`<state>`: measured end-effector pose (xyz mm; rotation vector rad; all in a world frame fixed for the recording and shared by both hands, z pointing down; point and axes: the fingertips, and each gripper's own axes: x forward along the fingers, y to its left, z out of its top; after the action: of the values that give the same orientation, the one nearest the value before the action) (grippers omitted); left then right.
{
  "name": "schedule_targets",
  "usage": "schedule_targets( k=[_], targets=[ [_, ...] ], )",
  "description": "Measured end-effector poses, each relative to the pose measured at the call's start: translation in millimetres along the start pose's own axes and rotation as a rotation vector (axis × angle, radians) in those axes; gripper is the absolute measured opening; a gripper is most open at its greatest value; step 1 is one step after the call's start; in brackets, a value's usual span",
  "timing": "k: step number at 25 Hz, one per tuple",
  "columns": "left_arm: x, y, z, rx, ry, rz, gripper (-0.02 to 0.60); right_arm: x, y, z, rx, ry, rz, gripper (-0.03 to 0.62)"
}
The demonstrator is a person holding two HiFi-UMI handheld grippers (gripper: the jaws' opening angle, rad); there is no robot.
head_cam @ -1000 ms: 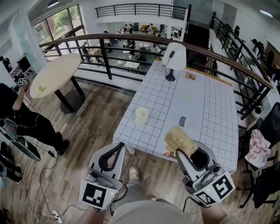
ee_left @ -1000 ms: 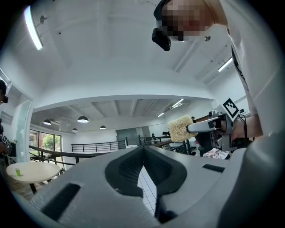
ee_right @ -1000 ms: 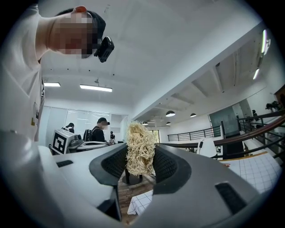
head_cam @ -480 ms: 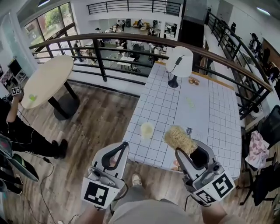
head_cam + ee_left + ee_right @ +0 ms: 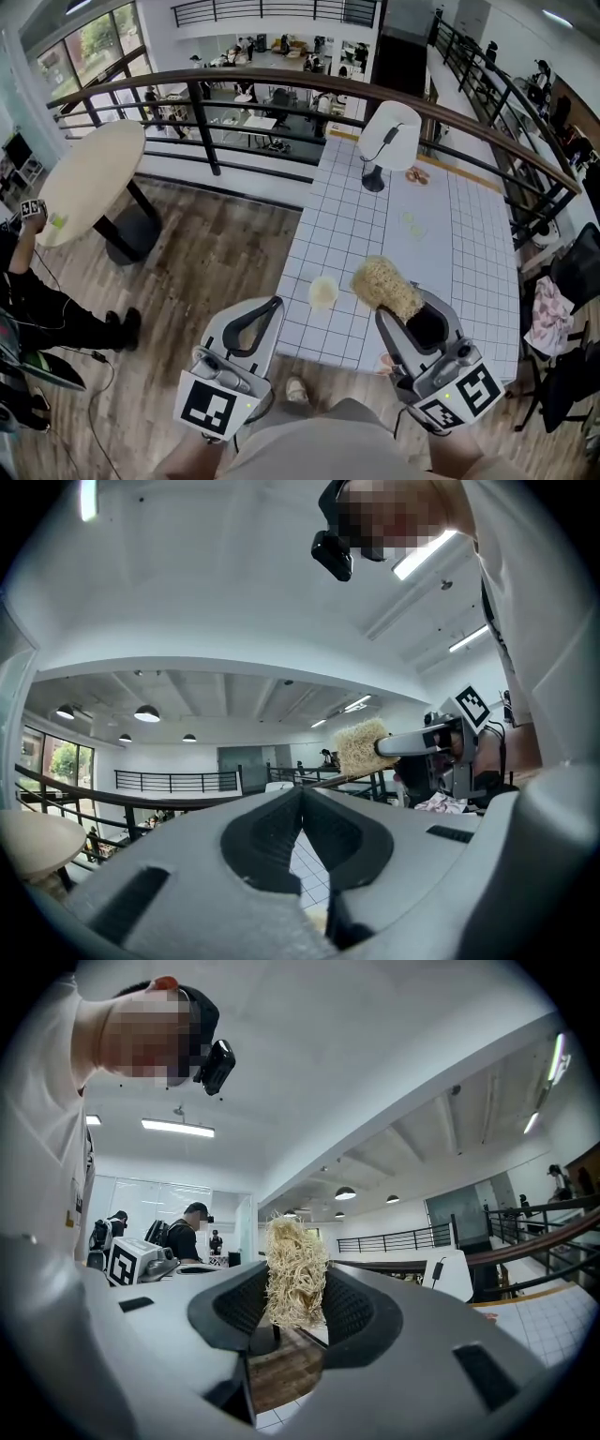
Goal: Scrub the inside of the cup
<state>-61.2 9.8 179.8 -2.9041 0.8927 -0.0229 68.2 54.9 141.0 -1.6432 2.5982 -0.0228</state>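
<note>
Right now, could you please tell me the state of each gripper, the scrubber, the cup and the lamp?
Left gripper: shut, empty.
Right gripper: shut on scrubber.
Scrubber: clamped, sticking out past the jaws.
Cup: upright on table, untouched.
Lamp: upright on table.

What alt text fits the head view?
From above, the right gripper grips a straw-coloured fibrous scrubber over the near edge of a white gridded table, close to a pale cup standing on it. The left gripper is shut and empty.
</note>
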Motion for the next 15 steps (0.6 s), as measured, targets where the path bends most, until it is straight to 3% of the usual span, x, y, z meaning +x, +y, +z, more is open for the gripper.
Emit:
schedule_targets(
  k=[11,15],
  targets=[
    [24.7,19.9,0.2,-0.055,-0.044,0.011,0.014,20.5,-21.8,-8.2,0.002,0.028,0.0,0.155],
    [34.2,20.1,5.8,-0.032,-0.053,0.024,0.014,24.8,-35.8,-11.2,0.009,0.038,0.02,0.155]
  ],
)
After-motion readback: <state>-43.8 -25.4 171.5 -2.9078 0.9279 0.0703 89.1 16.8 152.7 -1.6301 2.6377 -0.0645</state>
